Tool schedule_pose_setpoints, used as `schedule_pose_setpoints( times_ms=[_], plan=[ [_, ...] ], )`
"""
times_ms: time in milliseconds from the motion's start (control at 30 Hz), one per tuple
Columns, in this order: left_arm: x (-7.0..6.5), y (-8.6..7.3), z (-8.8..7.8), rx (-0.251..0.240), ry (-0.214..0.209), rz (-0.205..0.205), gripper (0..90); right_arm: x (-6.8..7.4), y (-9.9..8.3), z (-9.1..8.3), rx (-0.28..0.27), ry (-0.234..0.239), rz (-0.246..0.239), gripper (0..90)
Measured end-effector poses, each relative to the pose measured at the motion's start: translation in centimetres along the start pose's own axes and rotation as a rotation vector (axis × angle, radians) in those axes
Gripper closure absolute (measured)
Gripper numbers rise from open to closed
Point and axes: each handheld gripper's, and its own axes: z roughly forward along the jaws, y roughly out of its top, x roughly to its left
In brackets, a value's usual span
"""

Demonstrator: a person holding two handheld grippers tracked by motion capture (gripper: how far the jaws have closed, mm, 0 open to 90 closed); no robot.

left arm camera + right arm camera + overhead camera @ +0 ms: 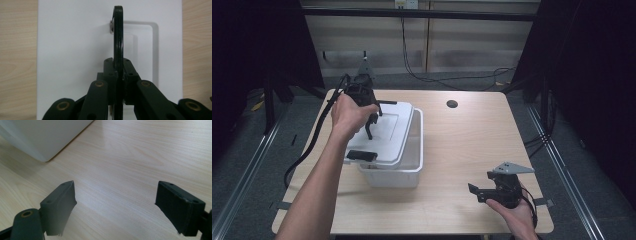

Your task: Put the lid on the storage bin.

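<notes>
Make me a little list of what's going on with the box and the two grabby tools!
box: white bin on the wooden table
lid: white lid lies askew on the bin
lid handle: black handle stands on edge
left gripper: left gripper, jaws shut on the handle
right gripper: right gripper, jaws open, nothing between them, above bare table

On the table (462,145) we find a storage box (409,170) at the left half, its lid (387,132) lying askew on top, shifted toward the left so the box's right rim stands uncovered. Above the lid we note the left gripper (371,125), its jaws closed on the lid's handle (118,35). Well apart, at the near right corner, the right gripper (477,192) sits over bare tabletop, the box ahead to its left. A round hole (452,104) lies at the far edge, behind and right of the box.
</notes>
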Motion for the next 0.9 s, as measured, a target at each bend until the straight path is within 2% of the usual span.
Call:
schedule_pose_setpoints(
  times_ms=[133,233,300,367,400,467,600,633,900],
  plan=[
    [-0.4,0.0,-0.1,-0.006,-0.006,-0.023,84.5,0.0,0.0,0.0,-0.001,0.001,0.0,15.9],
    [-0.8,0.0,0.0,-0.019,0.014,-0.043,84.4,0.0,0.0,0.0,0.0,-0.002,0.001,16.0],
    [-0.9,0.0,0.2,-0.02,0.001,-0.063,84.5,-0.1,0.0,-0.1,-0.003,-0.003,0.005,15.9],
    [-1.3,0.0,0.5,-0.014,-0.004,-0.065,84.4,-0.1,0.0,-0.1,-0.003,-0.002,0.005,15.9],
    [-1.3,0.0,0.6,-0.033,-0.013,-0.078,84.5,0.0,0.0,-0.1,-0.001,-0.002,0.001,15.9],
    [-1.6,0.1,0.7,-0.006,-0.017,-0.054,84.4,0.0,0.0,-0.1,-0.002,-0.002,0.001,15.9],
    [-1.6,0.0,0.8,-0.014,-0.02,-0.047,84.4,-0.1,0.0,-0.1,-0.005,-0.003,0.001,15.9],
    [-1.7,0.0,0.8,-0.029,-0.012,-0.065,84.4,-0.1,0.0,-0.1,-0.005,-0.003,0.001,15.9],
    [-1.8,-0.2,0.9,-0.061,-0.021,-0.118,84.6,-0.1,0.0,-0.1,-0.003,-0.002,0.0,15.9]
  ],
)
